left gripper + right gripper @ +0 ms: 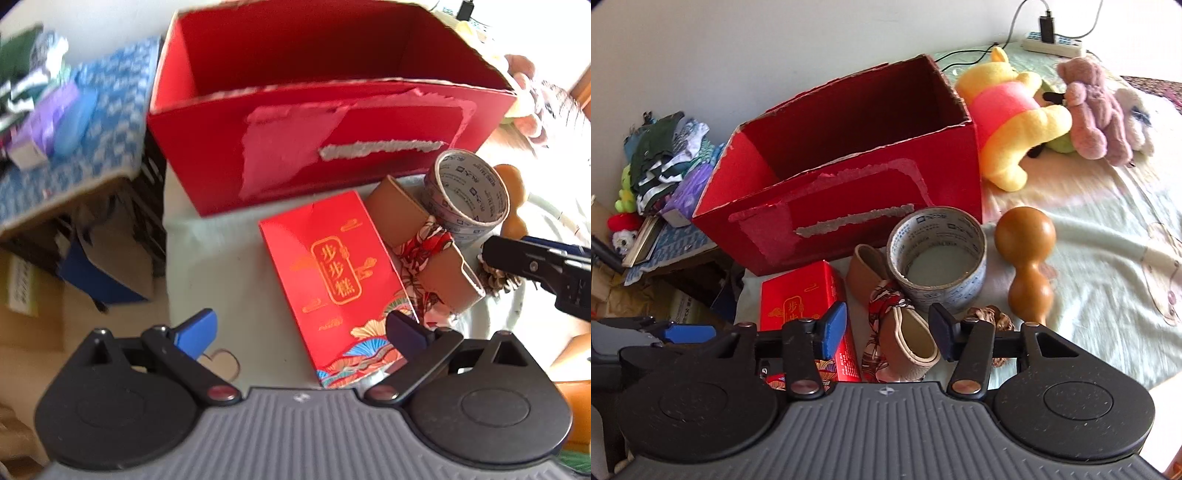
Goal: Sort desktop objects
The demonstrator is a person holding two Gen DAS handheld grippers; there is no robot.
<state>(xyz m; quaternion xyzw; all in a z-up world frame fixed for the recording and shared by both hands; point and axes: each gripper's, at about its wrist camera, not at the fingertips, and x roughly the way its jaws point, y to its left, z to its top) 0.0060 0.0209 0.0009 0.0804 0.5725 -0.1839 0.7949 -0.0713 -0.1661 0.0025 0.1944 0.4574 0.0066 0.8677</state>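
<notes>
The bed [1089, 229] carries everything, w/ a pale, soft, lightly rumpled sheet. Biggest item on it is the red box [871, 206], open-top cardboard, torn ragged rims, front face w/ peeled patches and a rough grey strip; nothing can be seen inside. Just right of the box lies a yellow plush [1015, 122] in a pink top, fuzzy, w/ a mauve plush [1093, 110] against it. Left of the box, off the bed, a clothes pile [665, 155] sits on blue patterned cloth. In front of the box, near the bed's edge: a red carton [332, 280], glossy rectangular card w/ gold print, lying flat; beside it a tan case [417, 232], smooth leather-like, curved, wrapped by a red floral scarf [424, 251]; touching the case's far end a tape roll [936, 254], wide ring, printed grey-white, standing on its flat side; right of that a gourd [1027, 258], polished brown, two-lobed, lying down; a small brown pinecone-like thing [993, 317], scaly, near the gourd's base. Left gripper [299, 332]: jaws wide open above the carton's near end, not touching it. Right gripper [888, 326]: jaws part open, straddling the case's near end; can't tell if the pads press it.
</notes>
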